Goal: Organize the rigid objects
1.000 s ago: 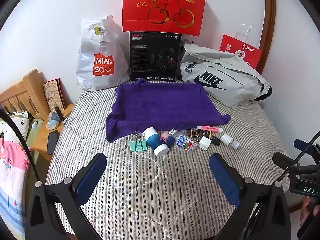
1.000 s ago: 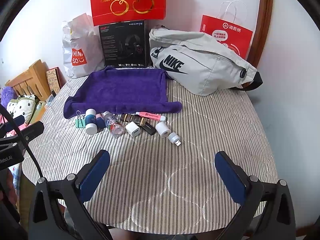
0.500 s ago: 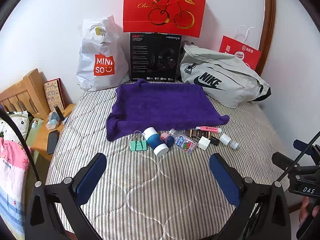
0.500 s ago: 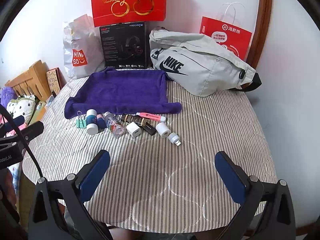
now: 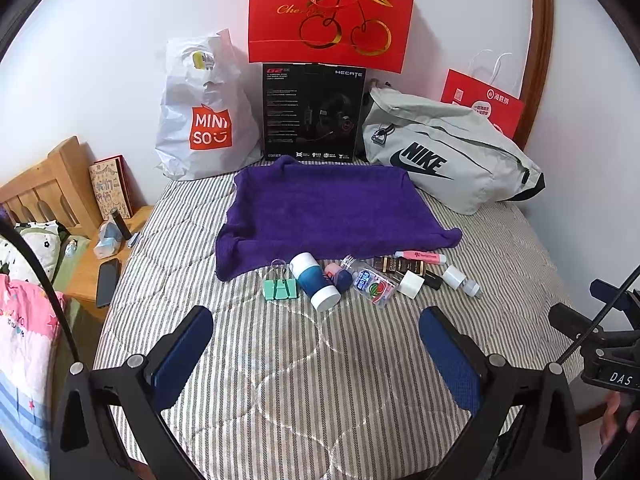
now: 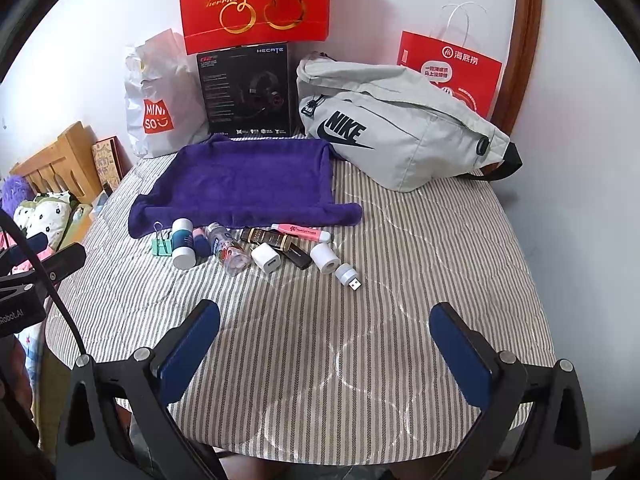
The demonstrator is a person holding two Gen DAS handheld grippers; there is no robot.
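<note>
A purple towel [image 5: 328,208] [image 6: 248,184] lies flat on the striped bed. Along its near edge sits a row of small items: a green binder clip [image 5: 281,289] [image 6: 162,245], a blue-and-white tube [image 5: 314,281] [image 6: 183,242], a small clear bottle [image 5: 370,283] [image 6: 228,251], a brown bar [image 5: 400,266], a pink highlighter [image 5: 420,257] [image 6: 301,232], a white charger cube [image 6: 266,258], a white roll [image 6: 324,258] and a USB plug [image 6: 349,276]. My left gripper [image 5: 316,354] is open, short of the row. My right gripper [image 6: 326,346] is open too, nearer the bed's front edge.
Against the wall stand a white Miniso bag [image 5: 204,120], a black headset box [image 5: 314,114], a red cherry bag [image 5: 332,12], a grey Nike bag [image 5: 448,160] and a red paper bag [image 6: 452,72]. A wooden bedside shelf [image 5: 104,256] with a phone is at left.
Both views have shifted slightly, with the row of items a touch lower and nearer. Nothing on the bed has moved and both grippers stay open.
</note>
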